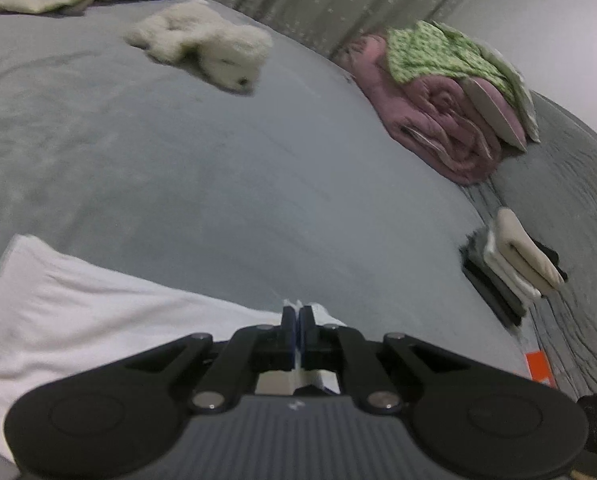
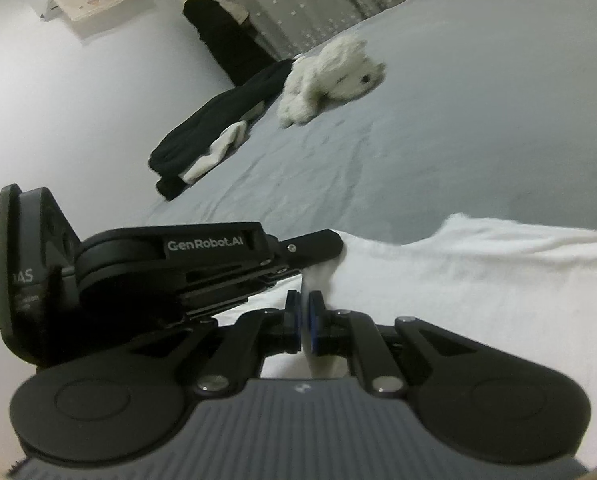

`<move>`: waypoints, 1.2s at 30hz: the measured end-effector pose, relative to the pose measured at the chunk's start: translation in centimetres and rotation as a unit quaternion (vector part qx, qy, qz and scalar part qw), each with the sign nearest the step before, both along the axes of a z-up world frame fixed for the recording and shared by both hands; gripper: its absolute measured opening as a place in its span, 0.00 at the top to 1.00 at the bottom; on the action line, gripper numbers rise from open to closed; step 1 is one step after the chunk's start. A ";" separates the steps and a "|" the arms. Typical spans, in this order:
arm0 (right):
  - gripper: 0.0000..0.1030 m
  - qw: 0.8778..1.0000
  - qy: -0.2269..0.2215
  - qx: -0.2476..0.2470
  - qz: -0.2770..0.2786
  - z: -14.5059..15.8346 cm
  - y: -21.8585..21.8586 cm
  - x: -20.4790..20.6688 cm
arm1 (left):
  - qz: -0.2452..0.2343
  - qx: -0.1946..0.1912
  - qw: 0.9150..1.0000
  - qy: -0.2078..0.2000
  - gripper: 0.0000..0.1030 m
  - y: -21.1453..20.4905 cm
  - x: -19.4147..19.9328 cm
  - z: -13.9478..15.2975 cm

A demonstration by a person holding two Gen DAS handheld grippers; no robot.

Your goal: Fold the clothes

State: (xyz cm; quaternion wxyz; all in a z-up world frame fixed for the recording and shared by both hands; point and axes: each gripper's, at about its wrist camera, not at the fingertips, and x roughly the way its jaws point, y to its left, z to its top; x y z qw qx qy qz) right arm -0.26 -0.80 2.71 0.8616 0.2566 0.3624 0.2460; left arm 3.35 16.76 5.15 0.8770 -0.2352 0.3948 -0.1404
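Note:
A white garment (image 1: 78, 320) lies on the grey bed sheet (image 1: 218, 160), spreading left from my left gripper (image 1: 297, 312). That gripper is shut, with a thin edge of the white cloth pinched between its blue pads. In the right wrist view the same white garment (image 2: 478, 280) stretches to the right, and my right gripper (image 2: 306, 304) is shut on a bunched fold of it. The left gripper (image 2: 336, 246) shows there from the side, just above and behind the right one, its tips closed on the cloth. The two grippers hold the garment close together.
A fluffy white soft toy (image 1: 206, 44) lies mid-bed. A rolled pink quilt with green patterned cloth (image 1: 450, 100) sits at the right. A small stack of folded clothes (image 1: 510, 264) rests near the bed edge. Dark and pale garments (image 2: 214, 128) lie by the wall.

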 end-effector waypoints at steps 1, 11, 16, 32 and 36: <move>0.91 1.000 0.001 0.003 0.005 -0.1 0.7 0.2 | 0.007 0.003 1.000 0.000 0.99 0.6 0.0 0.1; 0.91 0.999 0.011 0.019 0.046 -1.1 6.9 1.9 | 0.057 0.039 0.998 -0.012 0.99 6.0 -0.8 0.5; 0.91 0.998 0.017 0.034 0.051 -2.0 8.5 2.4 | 0.071 0.052 0.996 -0.021 0.99 7.8 -1.3 0.6; 0.87 0.979 0.118 0.155 0.061 -5.1 9.5 3.2 | 0.095 0.057 0.992 -0.062 0.98 10.5 -2.9 1.7; 0.87 0.984 0.104 0.133 0.056 -3.7 8.1 2.6 | 0.095 0.056 0.992 -0.069 0.98 10.8 -3.6 1.9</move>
